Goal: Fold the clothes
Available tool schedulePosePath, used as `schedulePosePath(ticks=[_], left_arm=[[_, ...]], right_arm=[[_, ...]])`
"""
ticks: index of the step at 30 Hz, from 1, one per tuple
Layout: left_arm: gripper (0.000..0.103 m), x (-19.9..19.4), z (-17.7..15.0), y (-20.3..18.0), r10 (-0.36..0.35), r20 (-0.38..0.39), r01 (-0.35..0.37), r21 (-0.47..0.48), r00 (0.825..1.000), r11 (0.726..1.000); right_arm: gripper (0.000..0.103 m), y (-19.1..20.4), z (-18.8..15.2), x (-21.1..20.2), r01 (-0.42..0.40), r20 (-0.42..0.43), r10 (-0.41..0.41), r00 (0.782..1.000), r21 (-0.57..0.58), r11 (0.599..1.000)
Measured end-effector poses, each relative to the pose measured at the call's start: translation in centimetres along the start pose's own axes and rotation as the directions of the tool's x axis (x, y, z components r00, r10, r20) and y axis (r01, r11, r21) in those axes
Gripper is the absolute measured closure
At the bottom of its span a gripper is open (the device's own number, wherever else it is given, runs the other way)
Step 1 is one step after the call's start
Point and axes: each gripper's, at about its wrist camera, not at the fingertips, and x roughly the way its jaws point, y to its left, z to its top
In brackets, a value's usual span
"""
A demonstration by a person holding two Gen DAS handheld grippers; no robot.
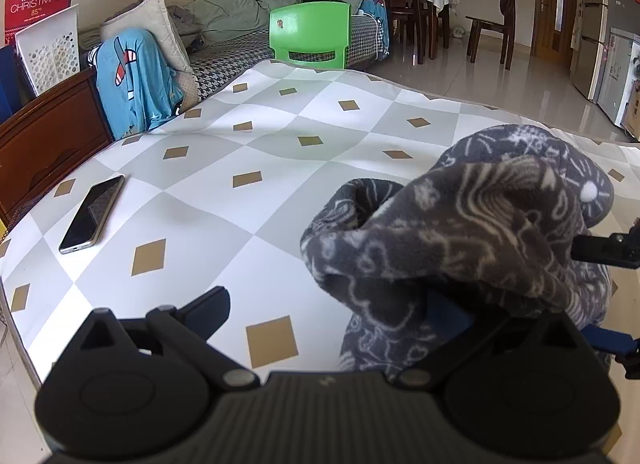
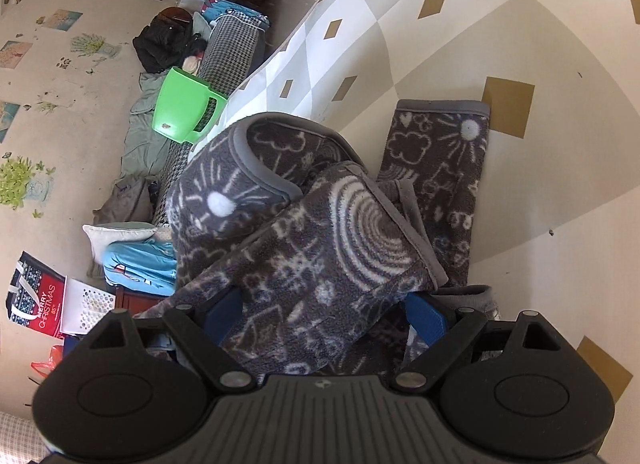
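- A dark grey fleece garment (image 2: 320, 232) with pale doodle print lies bunched at the near edge of the table (image 1: 224, 192), part of it lifted, one leg or sleeve (image 2: 436, 184) stretched flat on the diamond-patterned cloth.
- The right gripper (image 2: 324, 316) stands with its blue fingers (image 2: 426, 322) spread wide, a thick fold of fleece draped between and over them; whether the pads actually press on it cannot be told.
- The left gripper (image 1: 340, 304) is also wide apart: one finger (image 1: 210, 306) is bare above the table, the other buried under the fleece hump, so a grip looks unlikely.
- Folding appears to be midway at best: the cloth is gathered and doubled but no neat, flat stack exists; smoothing and further folds seem to remain.
- A phone (image 1: 92, 214) lies well apart from the garment.
- The garment's full outline, and whether it is trousers or a top, stays hidden beneath its own folds.
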Motion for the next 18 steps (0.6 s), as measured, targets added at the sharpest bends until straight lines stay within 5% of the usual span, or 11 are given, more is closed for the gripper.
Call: schedulePosePath(ticks=[7, 18], left_arm=[[0.0, 0.0, -0.1, 0.2, -0.006, -0.003, 0.006, 0.01, 1.0, 1.0], [0.0, -1.1, -0.2, -0.2, 0.003, 0.039, -0.005, 0.057, 0.999, 0.998]], right_arm=[[0.021, -1.3, -0.2, 0.8, -0.021, 0.04, 0.019, 0.999, 0.06, 0.998], [0.067, 0.5, -0.2, -0.5, -0.065, 0.102, 0.072, 0.992, -0.064, 0.996]])
